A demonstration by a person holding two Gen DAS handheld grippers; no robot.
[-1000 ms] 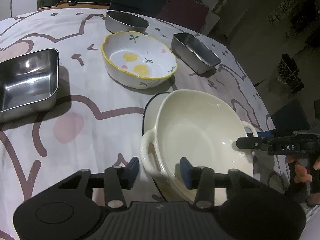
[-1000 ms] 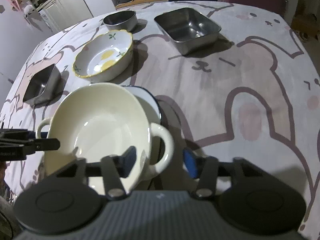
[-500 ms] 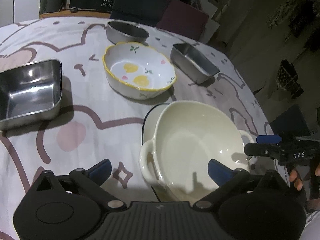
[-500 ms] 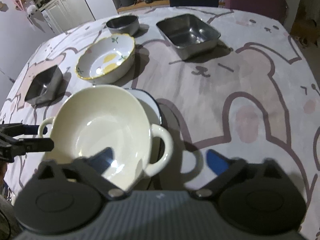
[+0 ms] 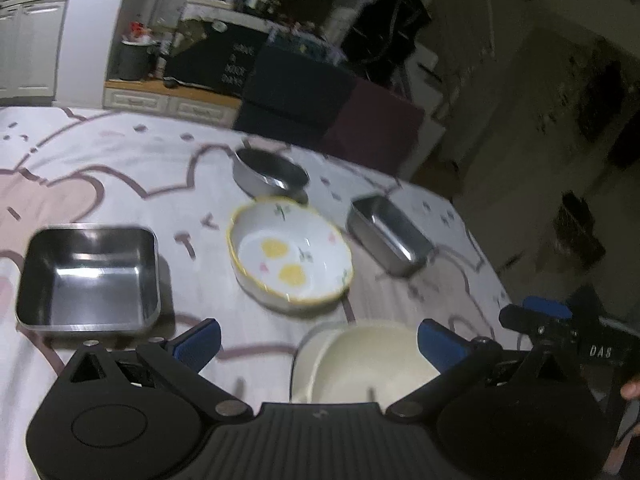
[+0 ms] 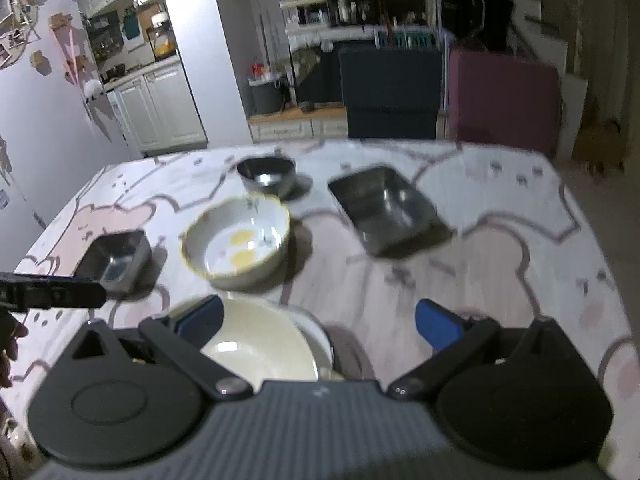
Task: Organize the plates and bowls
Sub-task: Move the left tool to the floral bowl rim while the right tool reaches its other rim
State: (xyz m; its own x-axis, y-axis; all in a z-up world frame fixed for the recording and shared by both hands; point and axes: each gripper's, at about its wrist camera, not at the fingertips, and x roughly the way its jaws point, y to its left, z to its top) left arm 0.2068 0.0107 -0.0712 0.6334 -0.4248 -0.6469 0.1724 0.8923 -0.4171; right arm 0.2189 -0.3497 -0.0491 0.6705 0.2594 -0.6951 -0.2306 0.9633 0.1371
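**Desk:** What are the tongs doing?

**Operator:** I have both spread as wide as they go. My left gripper point(image 5: 318, 340) has just been opening; nothing sits between its blue pads, and the cream two-handled bowl point(image 5: 372, 360) lies below and behind the right-hand one. My right gripper point(image 6: 318, 320) also has its jaws apart, gripping nothing, with the same cream bowl point(image 6: 256, 344) under its left finger.

**Desk:** Where does that bowl rest?

**Operator:** On the table, nested in a white dish with a dark rim point(image 6: 320, 332), which shows at the bowl's right edge in the right wrist view.

**Desk:** And the other pieces?

**Operator:** Farther out on the bear-print tablecloth point(image 5: 120, 168) I see the flower-painted bowl with a yellow rim point(image 5: 290, 256), a round steel bowl point(image 5: 270, 174) just behind it, a square steel tray point(image 5: 90, 276) on one side and a narrow steel tin point(image 5: 388, 240) on the other. All stand apart from one another. The view is blurred.
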